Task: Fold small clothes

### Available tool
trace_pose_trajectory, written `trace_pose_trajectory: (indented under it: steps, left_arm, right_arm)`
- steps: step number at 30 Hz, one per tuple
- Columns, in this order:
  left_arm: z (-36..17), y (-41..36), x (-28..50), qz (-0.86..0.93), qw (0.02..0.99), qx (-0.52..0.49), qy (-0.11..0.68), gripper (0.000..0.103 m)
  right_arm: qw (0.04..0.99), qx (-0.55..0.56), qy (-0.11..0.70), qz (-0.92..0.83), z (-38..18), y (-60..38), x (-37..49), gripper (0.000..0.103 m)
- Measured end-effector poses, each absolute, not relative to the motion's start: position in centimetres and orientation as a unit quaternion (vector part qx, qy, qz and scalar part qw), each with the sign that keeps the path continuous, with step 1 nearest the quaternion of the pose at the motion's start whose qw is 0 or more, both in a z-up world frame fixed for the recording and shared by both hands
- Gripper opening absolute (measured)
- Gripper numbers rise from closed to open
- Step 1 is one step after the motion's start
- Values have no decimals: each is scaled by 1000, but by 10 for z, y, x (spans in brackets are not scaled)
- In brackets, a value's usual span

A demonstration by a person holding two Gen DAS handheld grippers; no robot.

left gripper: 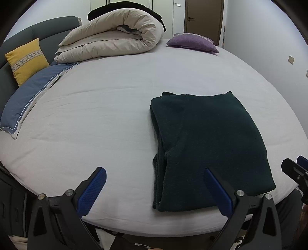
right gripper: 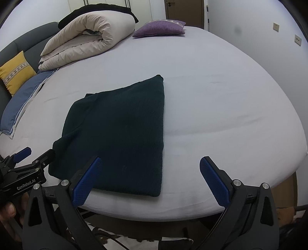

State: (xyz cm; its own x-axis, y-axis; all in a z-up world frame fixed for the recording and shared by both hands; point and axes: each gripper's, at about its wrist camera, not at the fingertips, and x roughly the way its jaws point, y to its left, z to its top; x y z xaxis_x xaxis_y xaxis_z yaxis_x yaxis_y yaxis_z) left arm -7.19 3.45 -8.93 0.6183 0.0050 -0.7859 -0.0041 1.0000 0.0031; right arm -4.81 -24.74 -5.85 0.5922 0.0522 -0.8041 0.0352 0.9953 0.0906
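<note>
A dark green knitted garment lies folded into a flat rectangle near the front edge of the bed; it also shows in the right wrist view. My left gripper is open and empty, held above the front edge, its right finger over the garment's near left corner. My right gripper is open and empty, held above the garment's near right corner. The left gripper also shows at the left edge of the right wrist view. Part of the right gripper shows at the right edge of the left wrist view.
The bed has a pale grey sheet. A rolled beige duvet, a purple cushion, a yellow cushion and a blue pillow lie at the back and left. A brown door stands behind.
</note>
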Motion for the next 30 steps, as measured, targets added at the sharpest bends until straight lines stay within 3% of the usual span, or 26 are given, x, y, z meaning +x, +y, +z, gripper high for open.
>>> trace_pose_trajectory:
  steps: [30]
  left_arm:
    - [-90,30,-75,3,899,3,437,103]
  right_arm:
    - [892,45,450,9,-56,-237,-50,103]
